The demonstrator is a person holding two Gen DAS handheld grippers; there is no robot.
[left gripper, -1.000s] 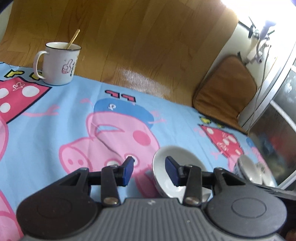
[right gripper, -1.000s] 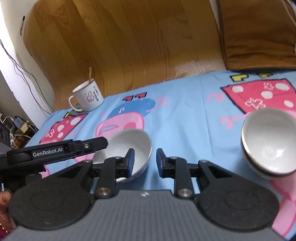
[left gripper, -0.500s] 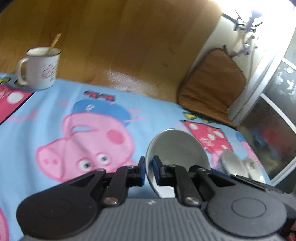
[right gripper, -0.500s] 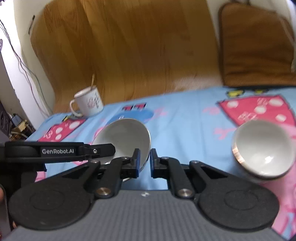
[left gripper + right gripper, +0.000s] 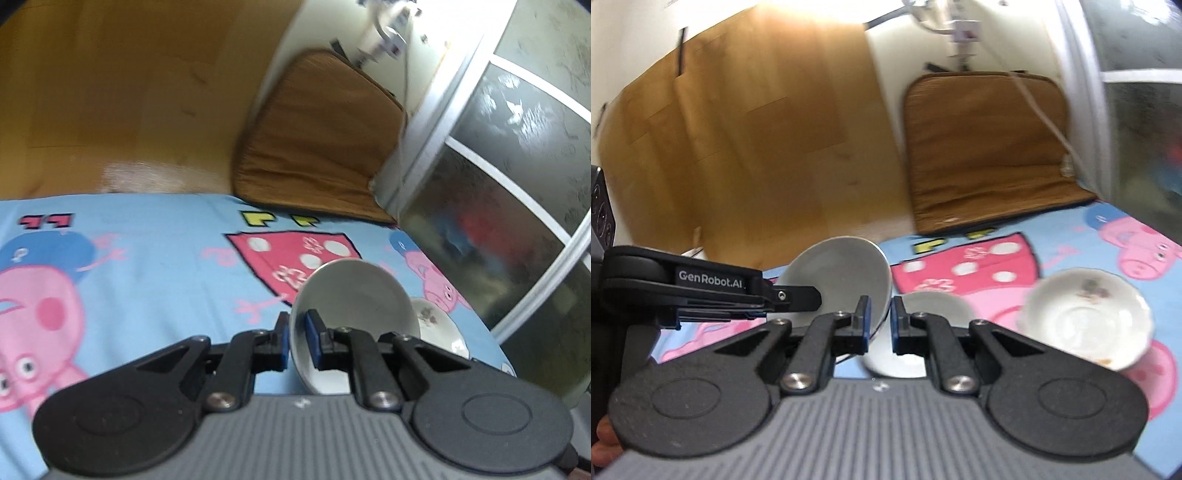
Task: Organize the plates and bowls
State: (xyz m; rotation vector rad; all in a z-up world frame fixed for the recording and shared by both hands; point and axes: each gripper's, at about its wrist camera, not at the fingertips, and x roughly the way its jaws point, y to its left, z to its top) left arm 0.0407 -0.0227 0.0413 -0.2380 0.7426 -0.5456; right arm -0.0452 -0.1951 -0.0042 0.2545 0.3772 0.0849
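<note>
1. White bowl (image 5: 354, 295) is sitting clamped in my left gripper (image 5: 298, 341): one blue pad is pressing outside the rim and the other inside, and the bowl is tilting on its side with its opening facing right.
2. In the right wrist view the same bowl (image 5: 842, 273) is hanging tilted off the cloth (image 5: 1071, 236), with my left gripper (image 5: 816, 297) reaching in from the left and gripping its near rim.
3. My right gripper (image 5: 879, 325) is showing a narrow gap between its blue pads. The held bowl's lower edge is lying in line with that gap, but I cannot tell whether the pads are touching it.
4. A second white bowl (image 5: 916, 332) is resting on the cloth just behind my right gripper, partly hidden by the fingers.
5. A floral saucer (image 5: 1086, 317) with a scalloped rim is lying to the right of that second bowl, near it but apart. Its image is blurring.
6. In the left wrist view the saucer (image 5: 439, 328) is peeking out just beyond the held bowl.
7. Blue cartoon-pig cloth (image 5: 155, 266) is covering the surface under everything.
8. A brown cushion (image 5: 990, 147) is leaning against the wall at the far edge, beside a wooden panel (image 5: 746, 147).
</note>
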